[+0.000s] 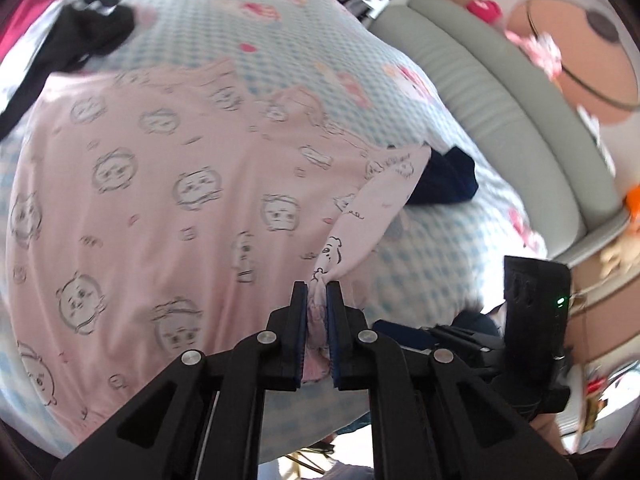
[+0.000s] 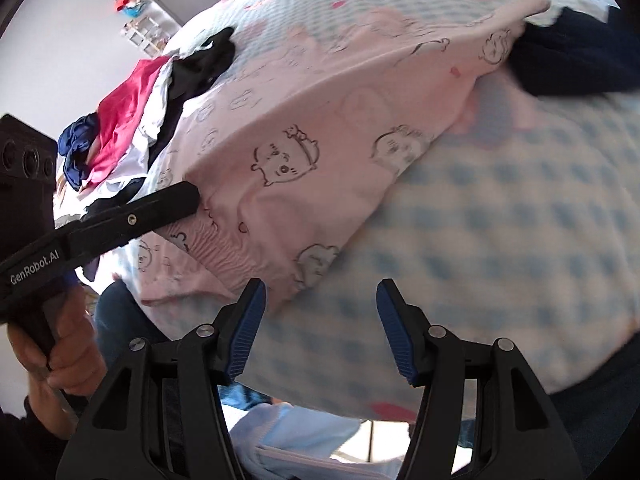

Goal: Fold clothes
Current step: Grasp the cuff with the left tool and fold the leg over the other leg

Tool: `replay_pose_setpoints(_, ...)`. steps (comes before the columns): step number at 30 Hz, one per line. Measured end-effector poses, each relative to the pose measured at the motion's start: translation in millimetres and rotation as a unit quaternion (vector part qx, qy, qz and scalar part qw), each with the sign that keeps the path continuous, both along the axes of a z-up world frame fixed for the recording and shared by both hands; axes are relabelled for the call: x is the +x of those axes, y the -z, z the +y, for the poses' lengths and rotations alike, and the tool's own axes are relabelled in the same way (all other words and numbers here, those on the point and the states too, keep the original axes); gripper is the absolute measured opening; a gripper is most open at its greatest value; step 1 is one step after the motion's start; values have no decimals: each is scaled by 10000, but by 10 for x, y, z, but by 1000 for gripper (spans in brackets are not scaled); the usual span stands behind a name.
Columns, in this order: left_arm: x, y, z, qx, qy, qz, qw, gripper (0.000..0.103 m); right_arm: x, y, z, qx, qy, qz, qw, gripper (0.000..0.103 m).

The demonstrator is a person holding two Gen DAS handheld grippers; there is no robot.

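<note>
- On the bed [image 1: 360, 64], over a blue-checked sheet [image 2: 500, 208], lies a pink top [image 1: 168, 184] printed with cartoon faces, spread flat across most of the near side
- The left gripper [image 1: 318, 286] is clamped on a bunched corner of the top at its right edge; the cloth rises from the bed in a taut strip into the jaws
- In the right wrist view the same gripper [image 2: 188, 196] reaches in from the left, held by a hand [image 2: 60, 356], its tip at the top's near edge
- The right gripper [image 2: 320, 292] hangs with jaws wide apart and nothing between them, just near of the top's lifted fold, over bare sheet
- A navy garment [image 1: 444, 180] lies just right of the top, touching its far right corner
- A pile of clothes [image 2: 132, 120], black, white, magenta and blue, sits at the far left of the bed
- A grey padded headboard [image 1: 500, 100] runs along the right
</note>
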State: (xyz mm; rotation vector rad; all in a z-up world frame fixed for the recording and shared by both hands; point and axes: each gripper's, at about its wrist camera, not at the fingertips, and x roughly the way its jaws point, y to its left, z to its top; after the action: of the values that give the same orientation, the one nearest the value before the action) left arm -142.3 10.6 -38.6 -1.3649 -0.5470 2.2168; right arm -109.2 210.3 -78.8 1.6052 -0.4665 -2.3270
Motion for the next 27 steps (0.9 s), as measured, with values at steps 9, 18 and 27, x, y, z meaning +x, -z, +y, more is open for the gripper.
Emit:
replay_pose_setpoints(9,3,129,-466,170,-498,-66,9986,10,-92,93,-336,305,-378,-196,9986,60)
replay_pose_setpoints(18,29,99,-839,311,-966,35,9948,10,-139,150,-331,520,-260,-287,9979,60)
replay_pose_setpoints(27,223,-50,-1055,102,-1245,182,9920,10,-233,30,-458,108,-404,-160,9990,60)
